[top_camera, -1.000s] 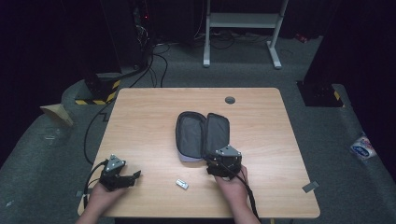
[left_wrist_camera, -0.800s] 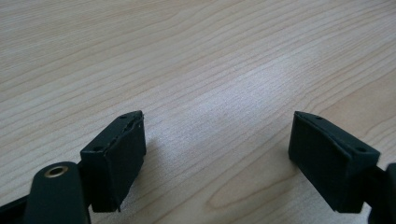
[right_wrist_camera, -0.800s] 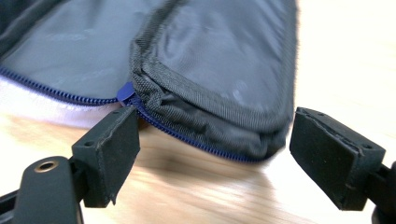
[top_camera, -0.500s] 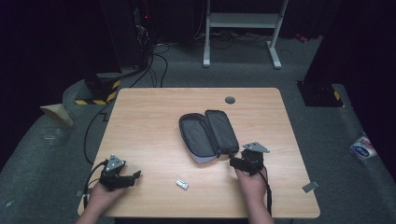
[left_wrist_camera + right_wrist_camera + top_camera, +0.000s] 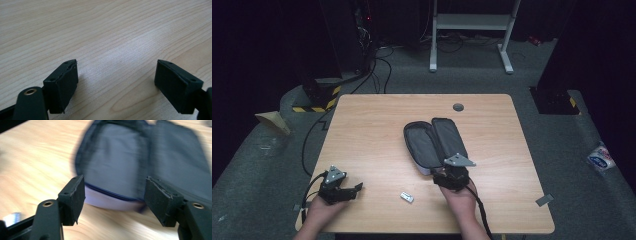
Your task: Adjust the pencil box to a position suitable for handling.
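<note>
**Open case lies just ahead of the right gripper's parted jaws**

The right gripper (image 5: 451, 176) sits at the near end of the case (image 5: 434, 144), a dark zip pouch that lies spread open on the table (image 5: 377, 125) with its two halves side by side. In the right gripper view the case (image 5: 140, 160) lies straight ahead of the jaws: its pale near rim runs across the gap between them, close in front of the pads and a little beyond them, and the frames do not show either pad pressing on it. The jaws have just been closing, yet they stand apart with the case edge in front of the gap and not clamped. That view is blurred, so whether a pad grazes the rim cannot be told.

A small silver object (image 5: 407, 197) lies on the wood to the left of the right gripper, between the two grippers and nearer the right one. It also shows as a pale blur (image 5: 12, 218) at the lower left of the right gripper view, beside the left jaw.

The left gripper (image 5: 346, 191) rests well apart from the case, at the near left part of the table. Its jaws stand open, and in the left gripper view the left gripper (image 5: 116, 82) has bare wood grain between its pads.

By count: one case with two open halves, one small silver object, two grippers, one in each of the person's hands. One dark round spot (image 5: 458, 107) sits in the tabletop beyond the far end of the case.
</note>
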{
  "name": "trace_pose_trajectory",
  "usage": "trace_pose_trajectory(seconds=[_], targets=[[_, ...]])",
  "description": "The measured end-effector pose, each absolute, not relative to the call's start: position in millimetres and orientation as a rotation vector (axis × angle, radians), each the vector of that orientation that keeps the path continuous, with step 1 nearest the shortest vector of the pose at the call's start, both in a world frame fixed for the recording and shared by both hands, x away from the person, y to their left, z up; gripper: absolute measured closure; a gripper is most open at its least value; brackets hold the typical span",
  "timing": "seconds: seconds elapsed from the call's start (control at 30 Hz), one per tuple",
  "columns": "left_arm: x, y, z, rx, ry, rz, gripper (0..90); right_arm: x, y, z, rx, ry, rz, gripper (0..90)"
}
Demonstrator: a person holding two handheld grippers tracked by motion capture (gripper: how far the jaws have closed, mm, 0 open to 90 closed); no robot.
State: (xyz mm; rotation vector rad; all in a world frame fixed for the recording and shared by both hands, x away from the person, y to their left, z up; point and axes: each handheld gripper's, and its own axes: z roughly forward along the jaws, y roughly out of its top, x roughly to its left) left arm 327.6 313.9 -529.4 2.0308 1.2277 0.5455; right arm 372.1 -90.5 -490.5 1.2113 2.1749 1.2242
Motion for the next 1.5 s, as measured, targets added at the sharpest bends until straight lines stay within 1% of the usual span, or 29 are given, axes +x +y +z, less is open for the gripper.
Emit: trace_pose_trajectory(seconds=[0.03,0.07,0.13,0.2,0.23,0.3,0.33,0.37,0.4,0.43,0.47,0.5,0.53,0.57,0.63,0.7,0.8,0.9,0.93,1.03,1.07,1.13,1.2,1.27,1.3,1.37,1.5], targets=[[327.5,313.8,-529.4,2.031,1.228,0.545,19.3,372.8,-82.2,-490.7,1.193,2.198,1.23,34.8],[327.5,313.8,-529.4,2.031,1.228,0.545,19.4,376.4,-63.3,-491.4,1.174,2.242,1.258,35.2],[327.5,313.9,-529.4,2.031,1.227,0.545,19.4,379.8,-47.5,-491.5,1.139,2.269,1.254,36.2],[327.6,313.9,-529.5,2.029,1.227,0.545,19.4,383.3,-37.2,-492.1,1.121,2.273,1.226,39.7],[327.5,314.0,-529.4,2.029,1.227,0.543,19.4,385.7,-33.4,-492.9,1.114,2.269,1.21,43.3],[327.5,314.0,-529.5,2.03,1.226,0.544,19.5,389.4,-30.2,-495.6,1.12,2.27,1.209,50.5],[327.5,314.0,-529.5,2.03,1.226,0.544,19.5,389.4,-30.2,-495.6,1.12,2.27,1.209,50.5],[327.4,314.0,-529.5,2.029,1.227,0.543,19.5,390.4,-30.0,-496.8,1.118,2.266,1.207,54.4],[327.3,313.9,-529.5,2.029,1.228,0.544,19.5,389.3,-30.3,-499.1,1.103,2.271,1.183,62.6],[327.3,313.9,-529.5,2.029,1.228,0.544,19.5,389.3,-30.3,-499.1,1.103,2.271,1.183,62.6],[327.3,314.0,-529.5,2.029,1.227,0.544,19.5,386.1,-32.2,-500.4,1.08,2.28,1.167,70.6],[327.3,314.0,-529.5,2.029,1.227,0.543,19.5,384.6,-33.7,-500.6,1.068,2.278,1.164,72.9],[327.3,314.0,-529.5,2.029,1.227,0.543,19.5,384.6,-33.7,-500.6,1.068,2.278,1.164,72.9],[327.4,314.0,-529.5,2.029,1.226,0.544,19.5,380.0,-39.6,-500.7,1.057,2.276,1.166,76.7],[327.4,314.0,-529.4,2.03,1.226,0.544,19.5,375.6,-45.2,-501.5,1.054,2.282,1.149,77.7],[327.3,313.9,-529.4,2.03,1.227,0.545,19.5,374.2,-48.0,-502.0,1.044,2.283,1.143,77.7],[327.2,313.8,-529.4,2.029,1.229,0.545,19.6,365.8,-68.6,-503.5,1.064,2.259,1.134,75.4],[327.1,313.6,-529.4,2.028,1.232,0.549,19.7,361.7,-89.2,-504.7,1.115,2.238,1.138,69.5],[327.1,313.6,-529.4,2.028,1.232,0.549,19.8,361.7,-89.2,-504.7,1.115,2.238,1.138,69.5],[327.1,313.4,-529.5,2.025,1.234,0.552,19.8,359.7,-111.1,-503.6,1.17,2.21,1.138,64.1],[327.1,313.5,-529.4,2.027,1.233,0.553,19.8,358.8,-123.2,-502.6,1.193,2.196,1.135,59.6],[327.0,313.4,-529.5,2.025,1.234,0.555,19.8,358.6,-127.6,-502.6,1.197,2.189,1.127,58.9],[327.0,313.4,-529.5,2.025,1.235,0.556,19.8,356.6,-144.7,-502.5,1.236,2.16,1.113,56.2],[327.0,313.3,-529.5,2.025,1.235,0.556,19.8,356.6,-148.6,-502.3,1.245,2.148,1.112,55.3],[326.8,313.0,-529.5,2.022,1.238,0.557,19.8,356.3,-159.6,-502.1,1.274,2.12,1.111,53.1],[326.7,313.0,-529.5,2.022,1.238,0.557,19.9,355.6,-166.6,-502.0,1.28,2.096,1.106,51.2],[327.1,313.5,-529.4,2.025,1.235,0.555,19.9,355.9,-175.6,-499.0,1.306,2.067,1.129,42.3]])
